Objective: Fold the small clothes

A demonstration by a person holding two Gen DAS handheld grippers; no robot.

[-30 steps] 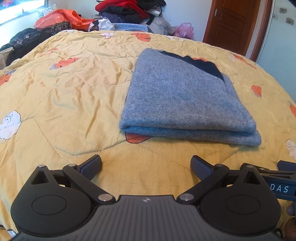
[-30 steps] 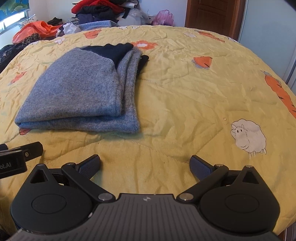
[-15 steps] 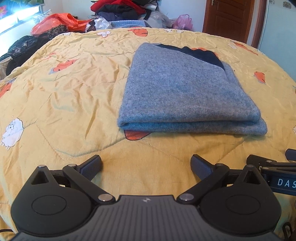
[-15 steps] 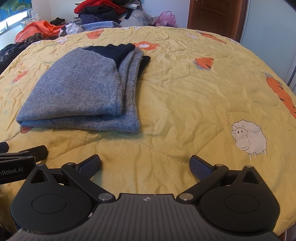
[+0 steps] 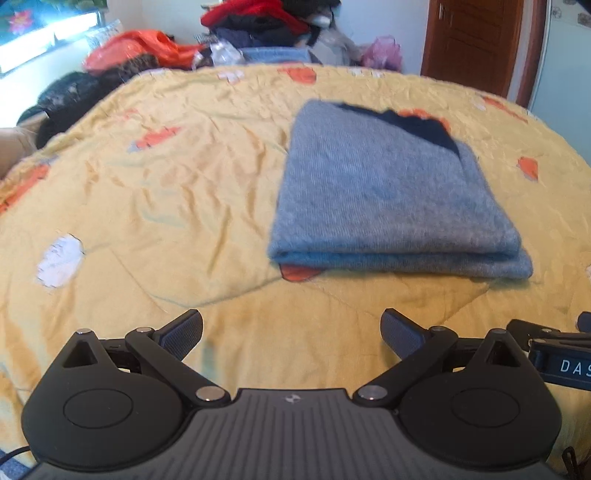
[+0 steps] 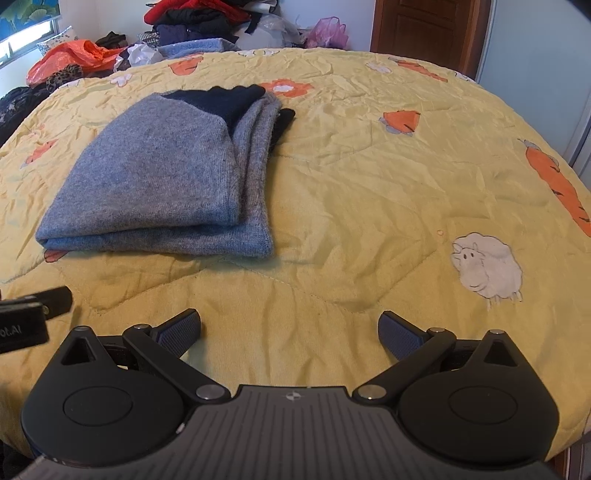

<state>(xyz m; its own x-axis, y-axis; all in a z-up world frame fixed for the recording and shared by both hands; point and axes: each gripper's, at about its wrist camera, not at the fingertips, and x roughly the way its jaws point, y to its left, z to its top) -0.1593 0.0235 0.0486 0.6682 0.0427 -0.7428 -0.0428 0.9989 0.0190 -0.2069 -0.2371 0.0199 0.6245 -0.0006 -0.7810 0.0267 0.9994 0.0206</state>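
A grey knitted garment [image 5: 388, 192] with a dark navy part lies folded in a neat stack on the yellow quilt [image 5: 166, 192]. In the right wrist view the same garment [image 6: 166, 184] sits left of centre. My left gripper [image 5: 291, 332] is open, hovering over bare quilt short of the garment's near fold, nothing between its fingers. My right gripper [image 6: 290, 332] is open too, over the quilt near the front edge, right of the garment. Each gripper's side shows at the edge of the other's view.
A heap of mixed clothes [image 5: 258, 22] and an orange bag [image 5: 140, 48] lie at the far end of the bed. A brown door [image 6: 424, 29] stands behind. The quilt [image 6: 369, 184] carries carrot and sheep prints, with a sheep [image 6: 487, 269] at the right.
Both grippers have pulled back slightly from the folded garment and stayed open. The left view has swung and is blurred; the garment has not moved.
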